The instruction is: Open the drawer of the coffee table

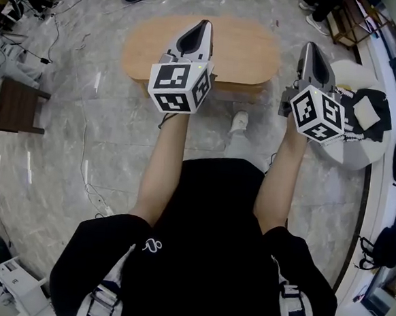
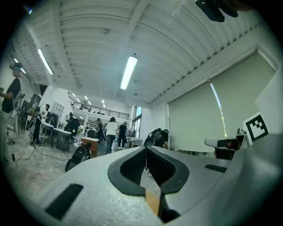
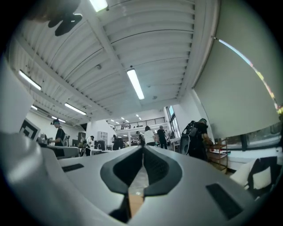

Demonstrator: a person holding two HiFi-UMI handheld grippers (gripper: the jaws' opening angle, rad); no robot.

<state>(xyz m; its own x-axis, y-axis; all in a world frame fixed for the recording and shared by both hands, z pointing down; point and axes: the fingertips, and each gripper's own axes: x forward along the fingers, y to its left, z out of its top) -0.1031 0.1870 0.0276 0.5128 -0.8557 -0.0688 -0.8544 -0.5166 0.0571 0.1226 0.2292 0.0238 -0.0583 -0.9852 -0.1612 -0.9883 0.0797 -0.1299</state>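
Note:
A low oval wooden coffee table (image 1: 248, 45) stands on the marble floor ahead of me; its near side shows below the top (image 1: 237, 90), and no drawer front can be made out. My left gripper (image 1: 206, 24) hangs level above the table's left half, shut with nothing between its jaws. To the right of the table's end my right gripper (image 1: 307, 46) is held level too, shut and empty. In the left gripper view the closed fingertips (image 2: 146, 149) point into the open room, and in the right gripper view the fingertips (image 3: 143, 150) do the same.
A white round seat (image 1: 362, 150) with a black-and-white bag on it stands at the right. A dark wooden stool (image 1: 14, 105) sits at the left. Cables run across the floor. A white shoe (image 1: 240, 122) shows below the table. People (image 2: 110, 132) stand far off.

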